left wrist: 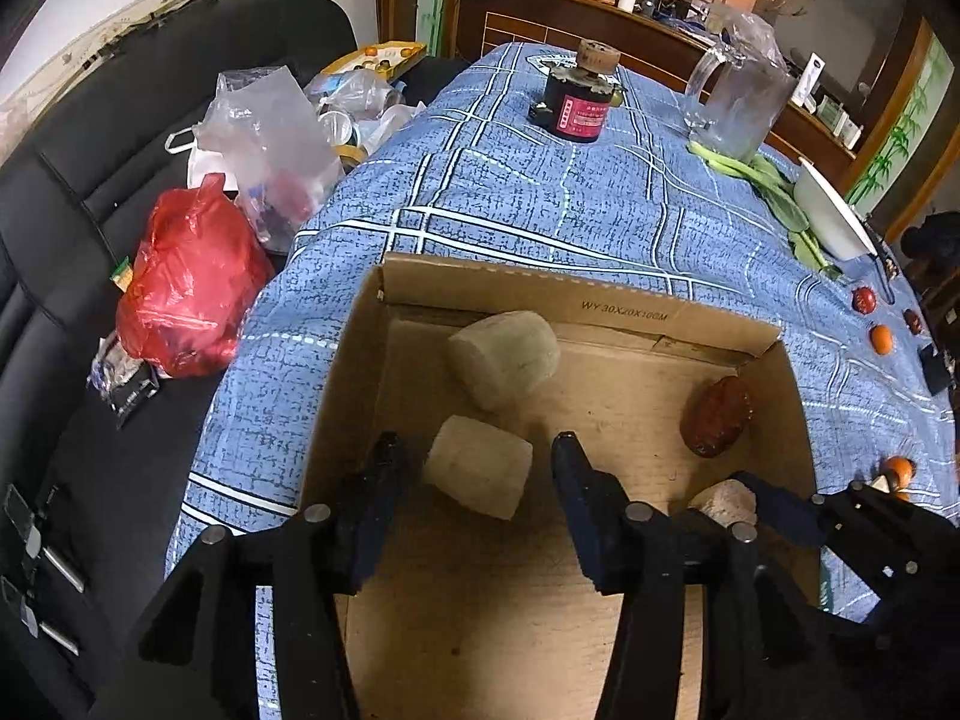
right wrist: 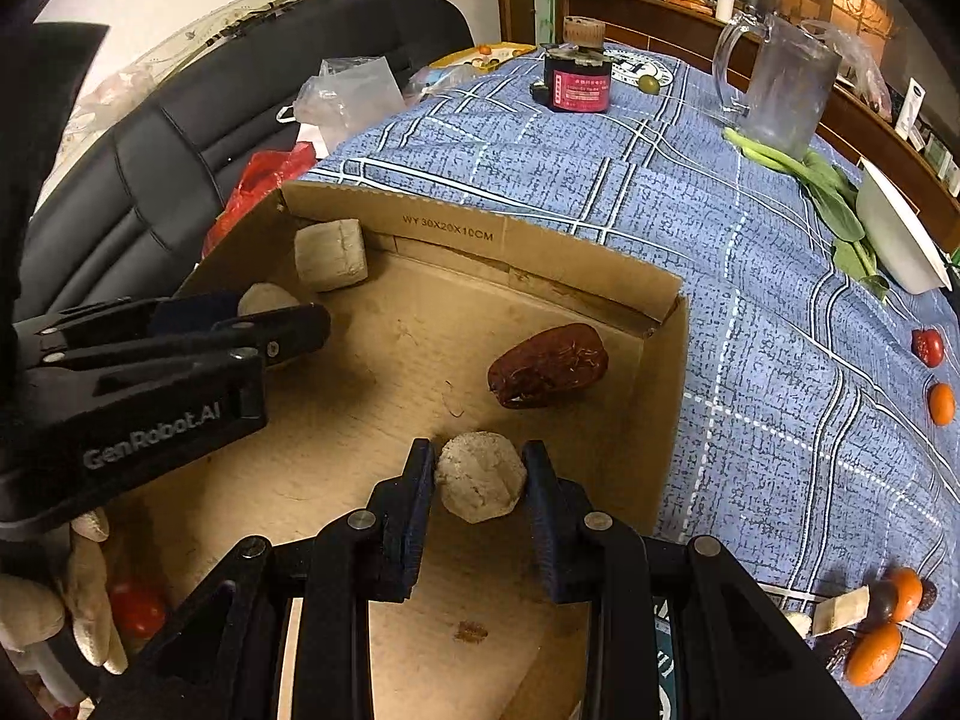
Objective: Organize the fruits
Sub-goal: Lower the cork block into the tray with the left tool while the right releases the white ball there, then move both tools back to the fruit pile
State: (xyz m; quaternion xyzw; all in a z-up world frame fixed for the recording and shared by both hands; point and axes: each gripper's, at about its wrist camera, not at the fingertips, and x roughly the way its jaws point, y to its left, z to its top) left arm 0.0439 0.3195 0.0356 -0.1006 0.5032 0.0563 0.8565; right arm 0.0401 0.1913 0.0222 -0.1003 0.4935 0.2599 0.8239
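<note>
An open cardboard box (left wrist: pixel 606 303) (right wrist: pixel 540 252) stands on the blue plaid cloth. Inside lie a pale chunk at the far left corner (left wrist: pixel 504 360) (right wrist: pixel 330 255), a second pale chunk (left wrist: pixel 480 474) (right wrist: pixel 267 300) and a red date (left wrist: pixel 717 414) (right wrist: pixel 549 366). My left gripper (left wrist: pixel 480 450) (right wrist: pixel 288 324) is open with its fingers on either side of the second chunk, not pressing it. My right gripper (right wrist: pixel 480 468) is shut on a third, rounder pale chunk (right wrist: pixel 480 483) (left wrist: pixel 723 501) low inside the box.
Loose dates and small oranges lie on the cloth at the right (left wrist: pixel 882 339) (right wrist: pixel 939 402) (right wrist: pixel 876 648). A dark jar (left wrist: pixel 576 99), a glass mug (left wrist: pixel 738 102), greens (right wrist: pixel 834 204) and a white bowl (right wrist: pixel 906 240) stand farther back. Plastic bags (left wrist: pixel 192 282) lie on the black sofa at left.
</note>
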